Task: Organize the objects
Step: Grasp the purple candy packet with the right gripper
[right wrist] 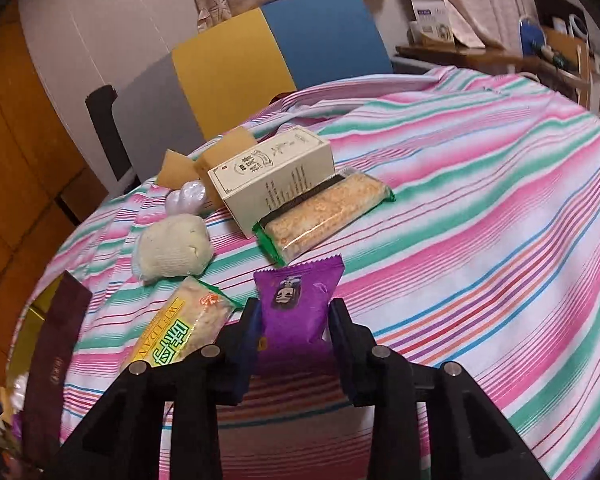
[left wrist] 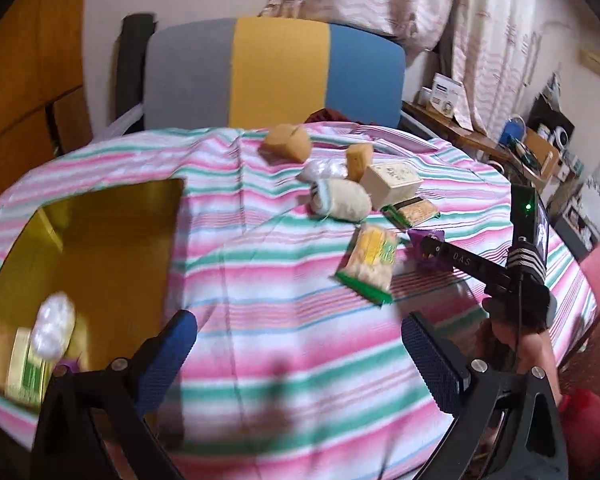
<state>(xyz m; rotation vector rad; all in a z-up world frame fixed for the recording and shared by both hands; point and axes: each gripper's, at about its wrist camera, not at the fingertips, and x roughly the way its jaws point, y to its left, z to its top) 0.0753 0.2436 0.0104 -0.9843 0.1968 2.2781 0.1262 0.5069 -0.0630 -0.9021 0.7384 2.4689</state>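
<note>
In the left wrist view, the left gripper [left wrist: 296, 354] is hanging wide apart and empty over the striped cloth [left wrist: 284, 280], beside the yellow box [left wrist: 112, 248]. In the right wrist view, the right gripper [right wrist: 296, 320] is pinching the purple packet [right wrist: 296, 304], which is lying on the cloth beside the green snack pack [right wrist: 180, 328].

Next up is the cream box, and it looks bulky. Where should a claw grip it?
Across the cream box's two long side faces, coming from above: they are flat and parallel. The cracker pack leans against its right face, so squeeze near the left end, where both faces are free.
</note>
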